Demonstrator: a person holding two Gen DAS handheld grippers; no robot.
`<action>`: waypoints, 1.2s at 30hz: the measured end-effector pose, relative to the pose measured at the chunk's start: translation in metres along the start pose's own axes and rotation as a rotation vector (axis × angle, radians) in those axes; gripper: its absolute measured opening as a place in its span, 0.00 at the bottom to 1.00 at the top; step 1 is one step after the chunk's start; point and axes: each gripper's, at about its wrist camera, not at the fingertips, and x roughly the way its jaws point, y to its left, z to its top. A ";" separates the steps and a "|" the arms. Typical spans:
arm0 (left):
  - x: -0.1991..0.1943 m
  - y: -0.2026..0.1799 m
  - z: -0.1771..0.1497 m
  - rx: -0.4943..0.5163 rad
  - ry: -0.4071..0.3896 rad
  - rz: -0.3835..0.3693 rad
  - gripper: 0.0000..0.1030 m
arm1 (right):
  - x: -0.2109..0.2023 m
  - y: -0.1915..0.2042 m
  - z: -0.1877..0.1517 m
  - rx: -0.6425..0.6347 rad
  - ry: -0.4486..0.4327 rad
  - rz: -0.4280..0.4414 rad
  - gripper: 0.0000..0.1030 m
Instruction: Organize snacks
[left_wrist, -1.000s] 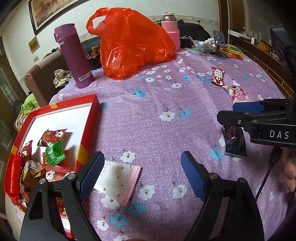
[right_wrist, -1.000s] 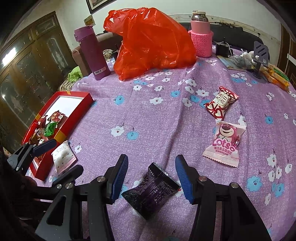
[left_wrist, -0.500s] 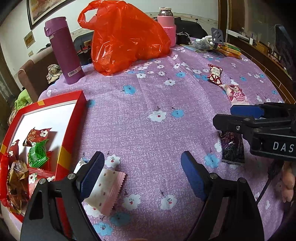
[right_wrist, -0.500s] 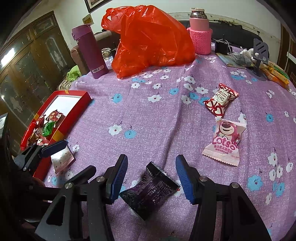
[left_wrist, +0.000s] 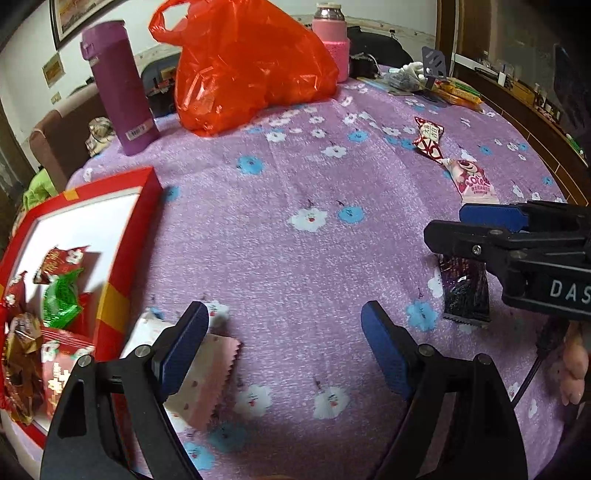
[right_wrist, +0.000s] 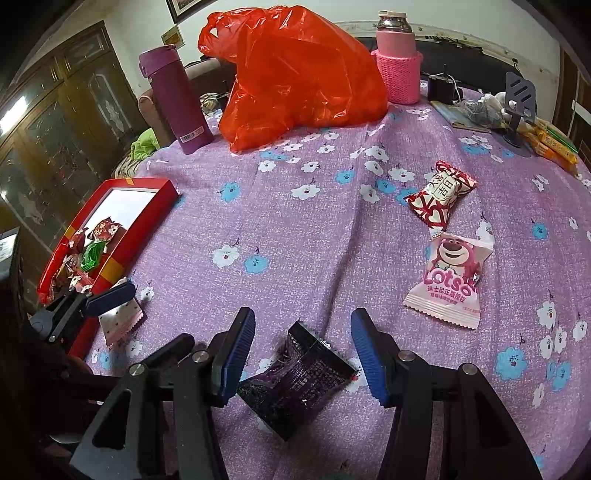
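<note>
My right gripper (right_wrist: 303, 328) is open and low over the purple flowered cloth. A dark purple snack packet (right_wrist: 299, 380) lies flat between its blue pads, with neither pad pressing it. The left wrist view shows that gripper (left_wrist: 447, 227) from the side above the same packet (left_wrist: 465, 291). My left gripper (left_wrist: 284, 325) is open with nothing between its fingers. Its left finger (left_wrist: 184, 343) hangs over a white-and-pink packet (left_wrist: 207, 373) beside the red box (left_wrist: 147, 206). The box holds several wrapped snacks, one of them green (left_wrist: 61, 302). A red heart-print candy (right_wrist: 439, 197) and a pink Lotso packet (right_wrist: 450, 277) lie at the right.
At the back stand an orange-red plastic bag (right_wrist: 295, 74), a purple flask (right_wrist: 173, 99) and a pink-sleeved bottle (right_wrist: 397, 55). A phone stand (right_wrist: 517, 99) and small clutter sit at the back right. A person's hand (left_wrist: 574, 369) holds the right gripper.
The left gripper has drifted slightly right and tilted. The box and the white-and-pink packet now sit further left in its view, the packet partly under the left finger. The right gripper has kept still.
</note>
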 end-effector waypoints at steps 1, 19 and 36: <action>0.002 -0.001 0.002 -0.012 0.007 -0.008 0.83 | 0.000 0.000 0.000 0.002 -0.001 0.001 0.54; 0.012 -0.012 0.007 -0.077 0.050 -0.021 1.00 | -0.013 -0.035 -0.037 0.114 -0.079 -0.131 0.80; 0.013 -0.009 0.009 -0.083 0.047 -0.019 1.00 | -0.010 -0.034 -0.035 0.097 -0.085 -0.118 0.85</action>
